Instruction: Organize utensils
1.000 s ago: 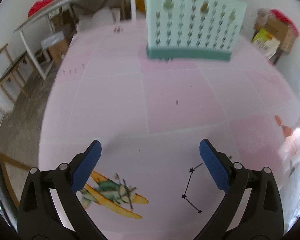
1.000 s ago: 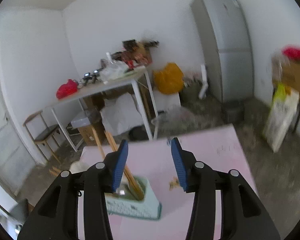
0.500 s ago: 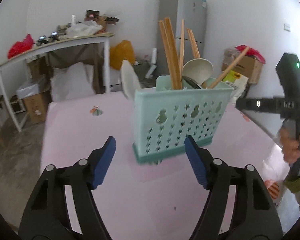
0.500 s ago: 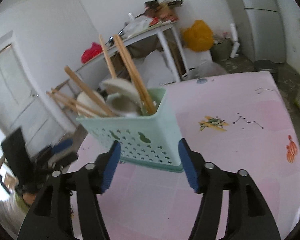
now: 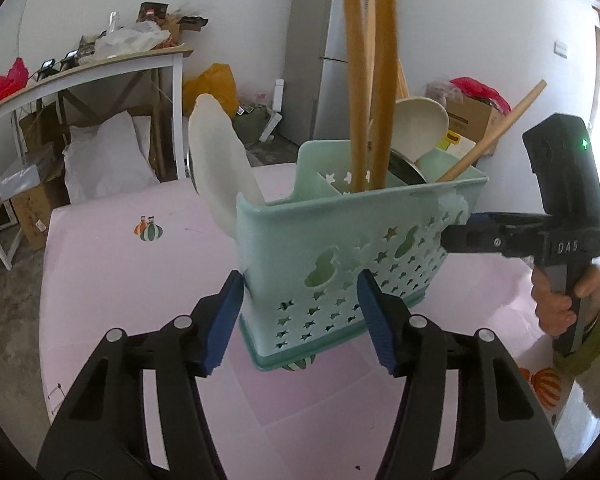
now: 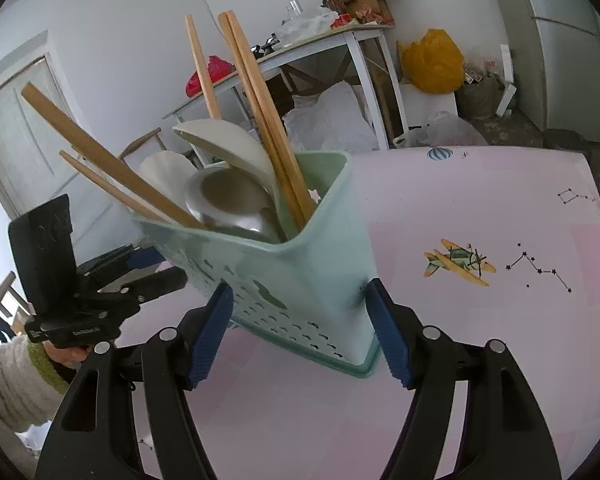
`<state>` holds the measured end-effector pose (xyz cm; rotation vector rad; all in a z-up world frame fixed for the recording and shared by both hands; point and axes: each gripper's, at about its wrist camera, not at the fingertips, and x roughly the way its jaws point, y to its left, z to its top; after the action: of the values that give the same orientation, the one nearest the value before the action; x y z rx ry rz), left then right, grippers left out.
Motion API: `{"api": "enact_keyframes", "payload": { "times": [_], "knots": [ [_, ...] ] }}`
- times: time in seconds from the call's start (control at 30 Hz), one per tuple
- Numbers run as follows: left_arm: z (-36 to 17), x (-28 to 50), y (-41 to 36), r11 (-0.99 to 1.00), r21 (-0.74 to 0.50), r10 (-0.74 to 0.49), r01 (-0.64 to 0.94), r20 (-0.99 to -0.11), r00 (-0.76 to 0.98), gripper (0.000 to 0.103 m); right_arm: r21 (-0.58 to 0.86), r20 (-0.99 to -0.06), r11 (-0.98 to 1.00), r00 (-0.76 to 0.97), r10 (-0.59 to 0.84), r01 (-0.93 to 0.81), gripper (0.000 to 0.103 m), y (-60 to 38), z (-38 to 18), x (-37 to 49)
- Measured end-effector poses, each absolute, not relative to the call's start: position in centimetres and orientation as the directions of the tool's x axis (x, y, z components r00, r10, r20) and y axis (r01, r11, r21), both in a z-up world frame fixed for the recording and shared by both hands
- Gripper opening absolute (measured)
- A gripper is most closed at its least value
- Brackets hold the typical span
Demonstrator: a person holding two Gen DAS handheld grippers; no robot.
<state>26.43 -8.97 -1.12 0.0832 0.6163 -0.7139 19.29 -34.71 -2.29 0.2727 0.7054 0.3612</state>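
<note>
Both grippers have swung in on the mint caddy (image 5: 352, 248): my left gripper (image 5: 300, 312) is closing around one corner, right gripper (image 6: 300, 332) opening astride another, neither pressing yet, so I'd say we're lifting it.

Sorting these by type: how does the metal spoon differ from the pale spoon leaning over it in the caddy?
The metal spoon is shiny grey steel; the pale spoon is matte cream. The metal spoon sits lower, the pale spoon arches above it. Both stand bowl-up in the green caddy beside wooden chopsticks.
</note>
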Motion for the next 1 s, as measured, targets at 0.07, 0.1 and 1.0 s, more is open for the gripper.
{"api": "enact_keyframes", "payload": {
  "times": [0.07,0.1,1.0],
  "knots": [
    [-1.1,26.3,-8.9,0.764,-0.14,-0.587,0.63,-0.555,0.589,0.055,0.368,-0.578,0.902,0.705,0.411,-0.224,0.068,-34.7,-2.2,19.2],
    [-1.1,26.1,-8.9,0.766,-0.142,-0.585,0.627,-0.557,0.589,0.055,0.375,-0.577,0.9,0.704,0.413,-0.221,0.068,-34.7,-2.2,19.1],
    [-0.2,20.3,-8.0,0.833,-0.124,-0.508,0.539,-0.556,0.658,0.055,0.351,-0.594,0.912,0.702,0.393,-0.213,0.068,-33.0,-2.2,16.3]
  ]
}}
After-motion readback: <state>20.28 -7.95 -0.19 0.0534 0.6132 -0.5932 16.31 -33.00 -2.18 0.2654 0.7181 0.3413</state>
